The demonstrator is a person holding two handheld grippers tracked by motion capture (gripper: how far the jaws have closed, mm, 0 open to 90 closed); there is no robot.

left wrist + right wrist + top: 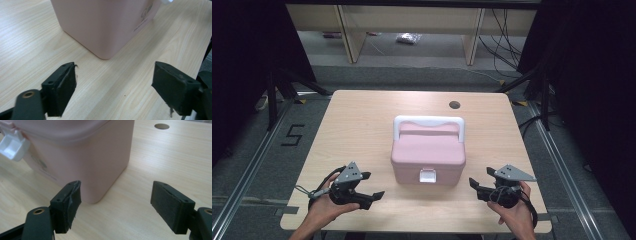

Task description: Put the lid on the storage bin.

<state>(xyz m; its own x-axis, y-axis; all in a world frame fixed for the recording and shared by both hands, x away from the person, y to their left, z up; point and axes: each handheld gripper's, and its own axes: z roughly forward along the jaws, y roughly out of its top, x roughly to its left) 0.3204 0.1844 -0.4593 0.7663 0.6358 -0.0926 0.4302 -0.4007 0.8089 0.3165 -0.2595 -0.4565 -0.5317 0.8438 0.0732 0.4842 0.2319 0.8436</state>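
Left gripper (113,87) fingers (62,85) spread wide, pink box (105,25) corner ahead, wooden table (30,40).

A black 5 marks the floor (293,135) — the box's (107,25) print is unreadable.

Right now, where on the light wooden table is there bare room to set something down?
The light wooden table is bare left of the pink plastic box with the white handle, right of it, and behind it up to the round cable hole. The front edge is crowded: the open left gripper and right gripper flank the box.
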